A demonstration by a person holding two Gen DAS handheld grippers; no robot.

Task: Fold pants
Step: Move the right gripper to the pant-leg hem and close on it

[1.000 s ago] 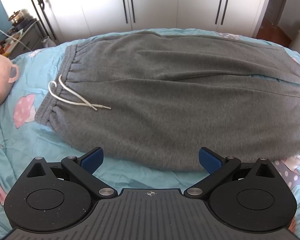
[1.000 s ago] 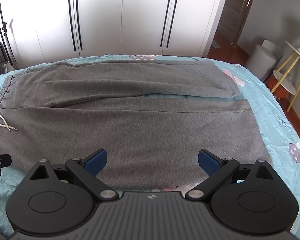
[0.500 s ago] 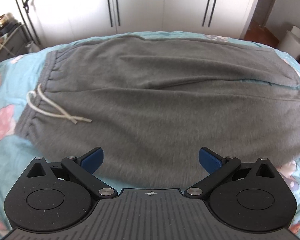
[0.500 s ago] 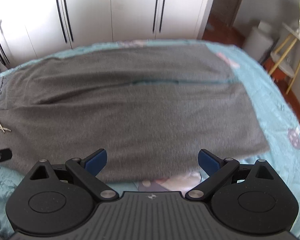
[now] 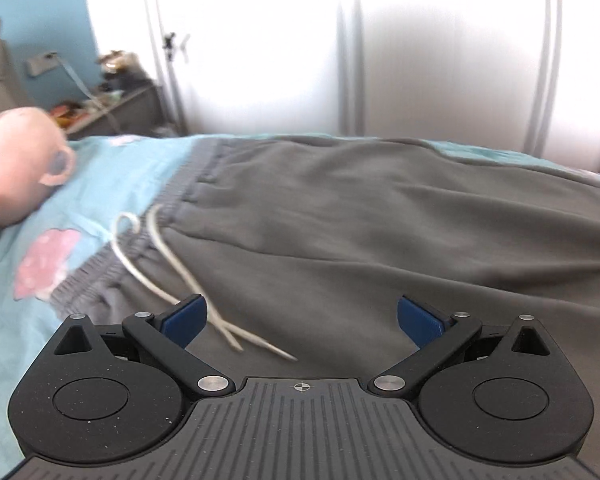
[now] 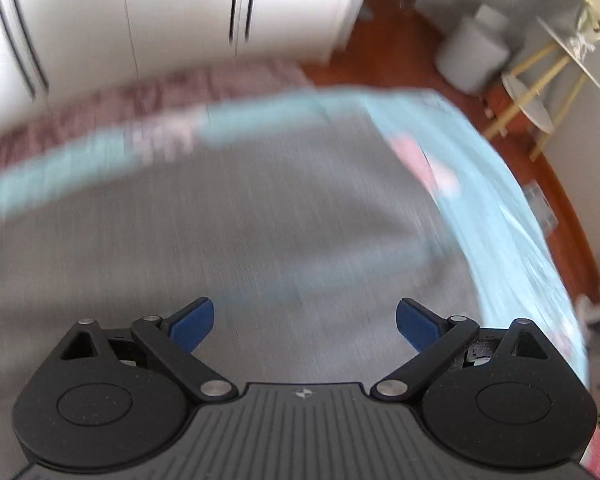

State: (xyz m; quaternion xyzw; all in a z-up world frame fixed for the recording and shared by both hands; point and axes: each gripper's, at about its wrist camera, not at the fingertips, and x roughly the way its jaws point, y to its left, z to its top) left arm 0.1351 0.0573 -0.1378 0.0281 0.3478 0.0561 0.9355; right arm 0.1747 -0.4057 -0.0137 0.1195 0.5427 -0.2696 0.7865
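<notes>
Grey sweatpants [image 5: 360,232] lie flat across a light blue bedsheet [image 5: 112,172], waistband at the left with a white drawstring [image 5: 172,264] trailing over the fabric. My left gripper [image 5: 302,318] hovers low over the waist area, open, its blue pads [image 5: 182,318] wide apart and the drawstring ends lying just ahead of them. In the right wrist view the picture is blurred; the same grey sweatpants [image 6: 240,240] fill the middle, near the leg ends. My right gripper [image 6: 304,320] is open above them with nothing between its fingers.
A pink plush toy [image 5: 16,164] sits on the bed at the left, a cluttered nightstand [image 5: 116,100] behind it. White wardrobe doors [image 5: 340,48] stand beyond the bed. To the right the bed edge [image 6: 540,248] drops to a wooden floor with a grey bin [image 6: 474,54] and a small side table [image 6: 540,96].
Both grippers have dropped lower and closer over the pants. The left swung toward the waistband and drawstring, the right toward the leg ends and right bed edge. Both jaws stayed wide.
</notes>
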